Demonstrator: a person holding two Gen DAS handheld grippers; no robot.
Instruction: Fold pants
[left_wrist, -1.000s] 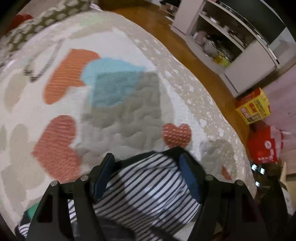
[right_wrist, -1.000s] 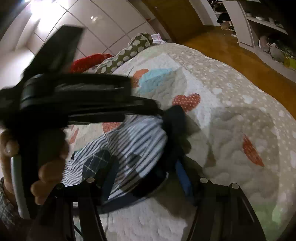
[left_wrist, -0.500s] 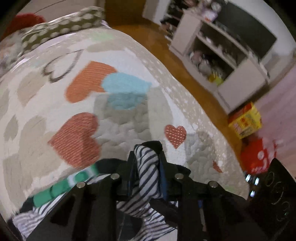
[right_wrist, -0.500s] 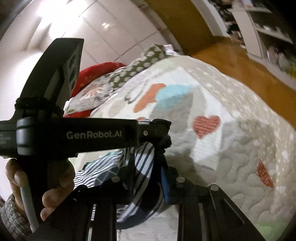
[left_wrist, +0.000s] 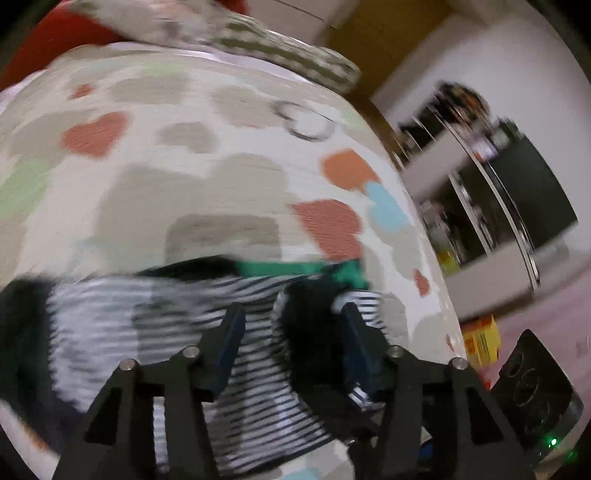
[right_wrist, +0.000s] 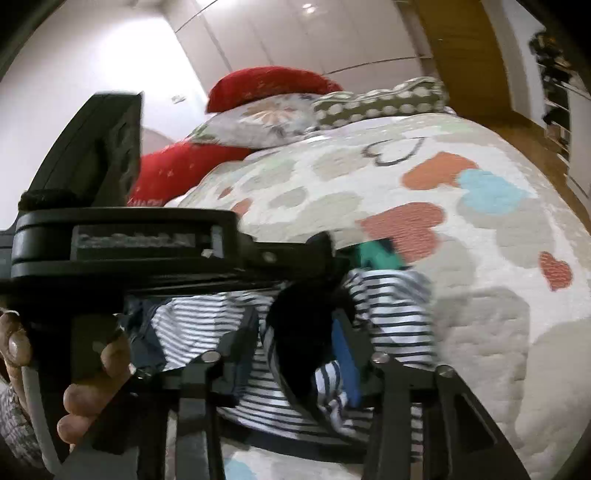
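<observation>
two grippers work the pants (left_wrist: 258, 369) on the quilt (left_wrist: 184, 184). i have my left gripper (left_wrist: 291, 325) and right gripper (right_wrist: 295, 332) parted around bunched striped cloth, apparently released, though blur hides contact, so the fold can settle flat.

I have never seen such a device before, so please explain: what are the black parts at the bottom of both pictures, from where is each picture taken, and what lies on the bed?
There is no robot. A person holds one hand-held black two-finger gripper in each hand, each carrying a camera looking along its fingers. One picture is from the left gripper, the other from the right gripper. Both stand open around a fold of the black-and-white striped pants, which lie on the white quilted bedspread with coloured hearts. In the right view, the left gripper's body is held by the person's left hand. Pillows lie behind.
</observation>
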